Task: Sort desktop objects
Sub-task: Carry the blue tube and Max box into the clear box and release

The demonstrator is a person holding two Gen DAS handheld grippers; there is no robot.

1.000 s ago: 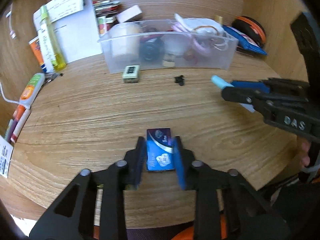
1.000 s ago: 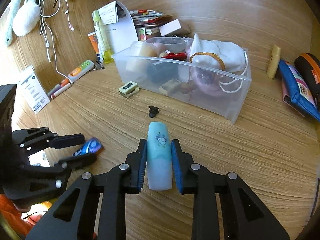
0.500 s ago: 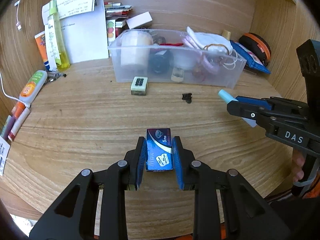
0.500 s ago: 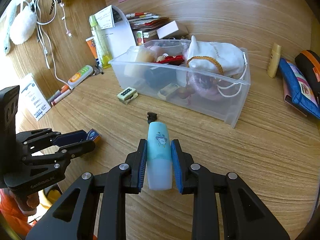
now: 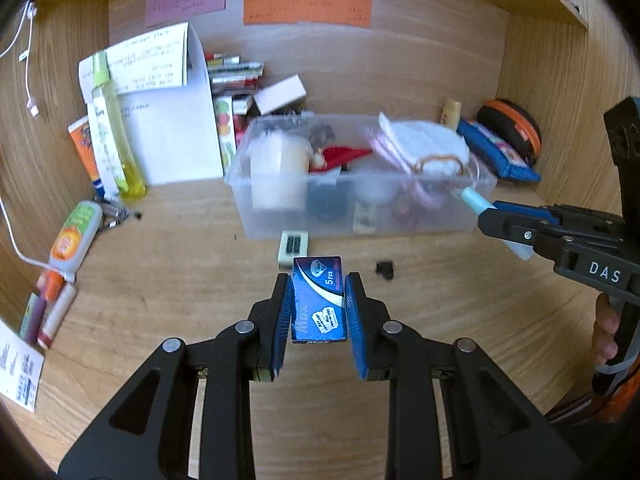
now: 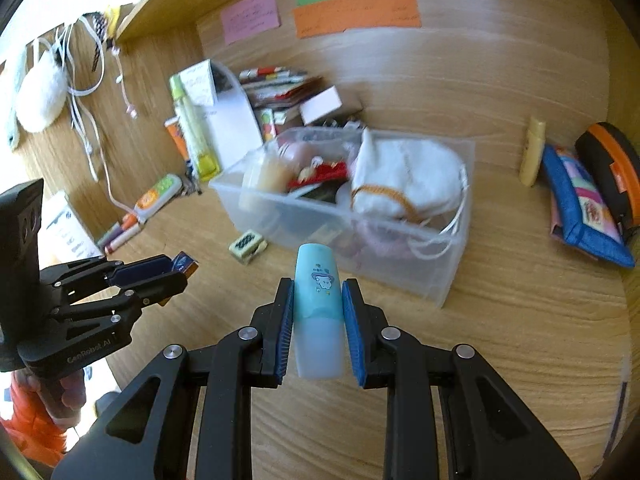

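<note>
From the left wrist view, motion blur softens the far things, yet the left claw (image 5: 317, 308) plainly grips a small dark-blue cardboard box (image 5: 318, 300) lifted off the wooden surface (image 5: 168, 280), short of the clear plastic bin (image 5: 360, 184) crowded with a white cup, a white drawstring pouch and half-hidden oddments; a pale green eraser (image 5: 293, 245) and a tiny black clip (image 5: 385, 270) lie just before that bin. From the right wrist view, the right claw (image 6: 318, 312) is clenched on a pale turquoise capped tube (image 6: 319, 304) held above the surface near the bin's front corner, and the left claw at the left edge hides most of its box.
</note>
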